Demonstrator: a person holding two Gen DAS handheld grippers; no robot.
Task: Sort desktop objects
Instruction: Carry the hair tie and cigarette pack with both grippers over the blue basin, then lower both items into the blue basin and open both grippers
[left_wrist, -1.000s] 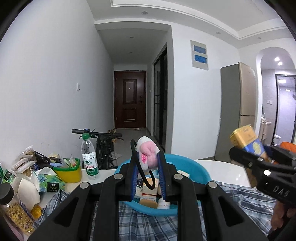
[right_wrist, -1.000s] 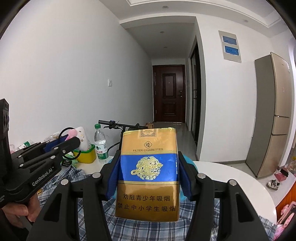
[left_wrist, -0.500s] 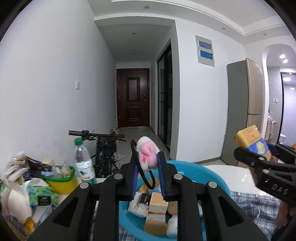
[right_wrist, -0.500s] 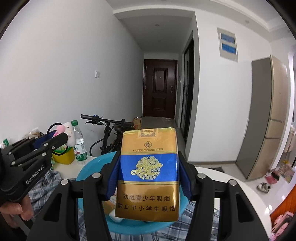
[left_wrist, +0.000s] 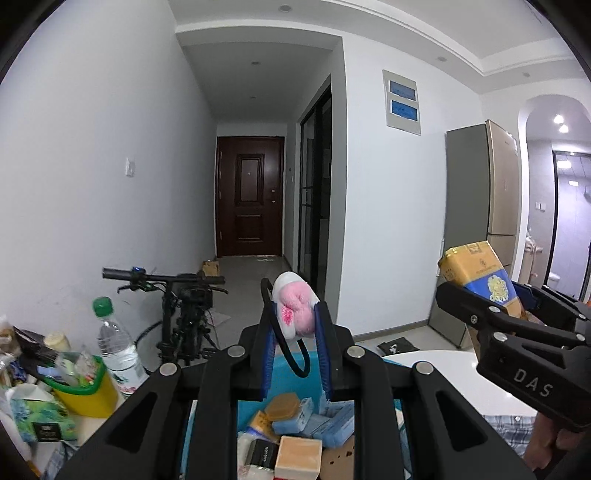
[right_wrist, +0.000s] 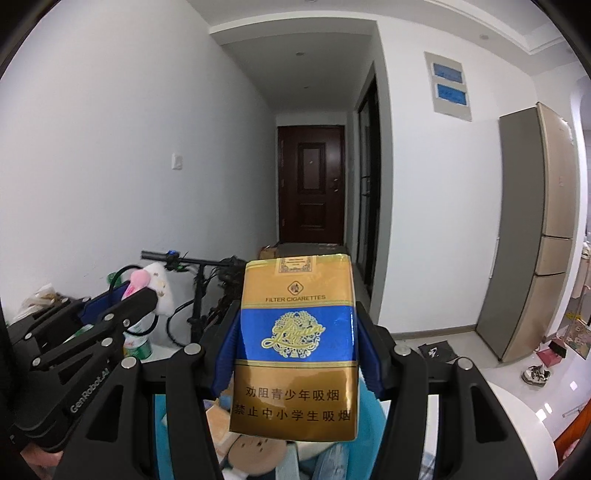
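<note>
My left gripper (left_wrist: 294, 328) is shut on a pink and white plush hair tie (left_wrist: 295, 312) with a black elastic loop, held above a blue basin (left_wrist: 291, 363) of small boxes and packets. My right gripper (right_wrist: 295, 332) is shut on a gold and blue cigarette pack (right_wrist: 297, 347), held upright above the same basin (right_wrist: 371, 410). The right gripper with the pack (left_wrist: 476, 273) shows at the right of the left wrist view. The left gripper with the hair tie (right_wrist: 147, 282) shows at the left of the right wrist view.
A water bottle (left_wrist: 116, 347), a yellow-green tub (left_wrist: 86, 387) and snack packets (left_wrist: 33, 413) stand at the table's left. A scooter (left_wrist: 177, 306) stands behind the table. The white table top (left_wrist: 443, 373) runs to the right. A fridge (right_wrist: 535, 229) stands at the right wall.
Both grippers have moved forward over the blue basin with their objects still held. The basin's contents now lie directly below the fingers.
</note>
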